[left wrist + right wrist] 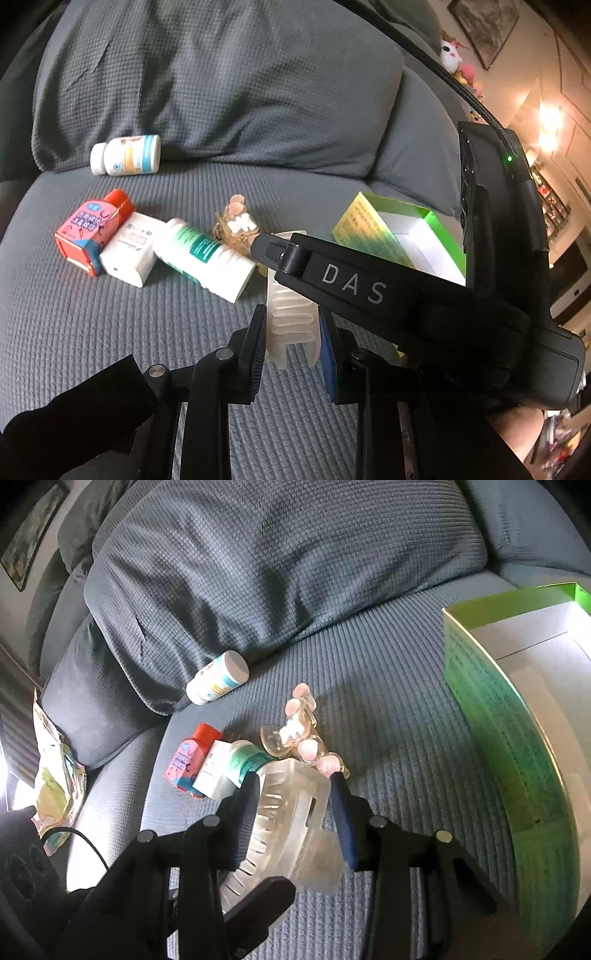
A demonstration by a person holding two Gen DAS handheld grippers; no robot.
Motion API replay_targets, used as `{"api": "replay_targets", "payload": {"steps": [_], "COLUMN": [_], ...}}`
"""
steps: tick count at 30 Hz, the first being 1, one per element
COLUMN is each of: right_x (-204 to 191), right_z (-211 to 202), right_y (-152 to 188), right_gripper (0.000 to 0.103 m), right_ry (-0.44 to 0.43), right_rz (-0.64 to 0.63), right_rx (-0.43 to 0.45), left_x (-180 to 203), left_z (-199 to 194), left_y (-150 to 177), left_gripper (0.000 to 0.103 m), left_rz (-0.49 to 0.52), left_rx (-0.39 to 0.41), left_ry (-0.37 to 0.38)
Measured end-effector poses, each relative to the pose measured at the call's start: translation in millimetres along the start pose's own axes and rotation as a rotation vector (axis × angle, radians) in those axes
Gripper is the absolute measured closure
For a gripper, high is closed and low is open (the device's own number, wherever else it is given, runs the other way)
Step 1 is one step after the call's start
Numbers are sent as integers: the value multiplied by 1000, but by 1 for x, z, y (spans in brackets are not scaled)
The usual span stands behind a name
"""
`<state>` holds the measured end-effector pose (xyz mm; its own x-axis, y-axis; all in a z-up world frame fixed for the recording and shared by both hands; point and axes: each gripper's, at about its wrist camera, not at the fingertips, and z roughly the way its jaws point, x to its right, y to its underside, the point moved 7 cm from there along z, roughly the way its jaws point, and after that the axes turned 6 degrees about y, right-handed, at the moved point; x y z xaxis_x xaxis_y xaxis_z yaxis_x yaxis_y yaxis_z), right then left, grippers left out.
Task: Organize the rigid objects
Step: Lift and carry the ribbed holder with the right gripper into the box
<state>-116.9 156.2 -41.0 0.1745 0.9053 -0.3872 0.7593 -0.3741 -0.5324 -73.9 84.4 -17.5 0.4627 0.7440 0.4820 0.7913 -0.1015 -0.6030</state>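
Observation:
A translucent white claw hair clip is held over the grey sofa seat by both grippers. My left gripper is shut on its lower end. My right gripper is shut on the clip across its upper body, and its black finger crosses the left wrist view. Behind lie a green-labelled white bottle, a white box, a pink and red box, a beaded amber clip and a blue-labelled bottle.
An open green box with a white inside stands on the seat at the right, also seen as the green box. A large grey pillow leans against the sofa back. A crinkled packet lies past the armrest.

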Motion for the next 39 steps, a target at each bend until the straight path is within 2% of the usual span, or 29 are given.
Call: {"api": "replay_targets", "payload": {"steps": [8,19,29,39], "right_x": [-1,32,77,127], "right_z": [-31,-98,-134,-157], "right_y": [-5,-8,-7,-5], "right_gripper": [64,64,64,64], "right_ry": [-1,27,112,214], "right_rz": [-1,49,95,140], "right_rx": [97,258,340,367], "left_x": [27,90,139,179], "left_z": [-17,-23,-10,18], "left_y": [-7,-5,2,11], "left_gripper": [77,77,77,77], "left_rz": [86,239,298,330], "left_rx": [64,115,110,67], "left_ry": [56,170,269,362]}}
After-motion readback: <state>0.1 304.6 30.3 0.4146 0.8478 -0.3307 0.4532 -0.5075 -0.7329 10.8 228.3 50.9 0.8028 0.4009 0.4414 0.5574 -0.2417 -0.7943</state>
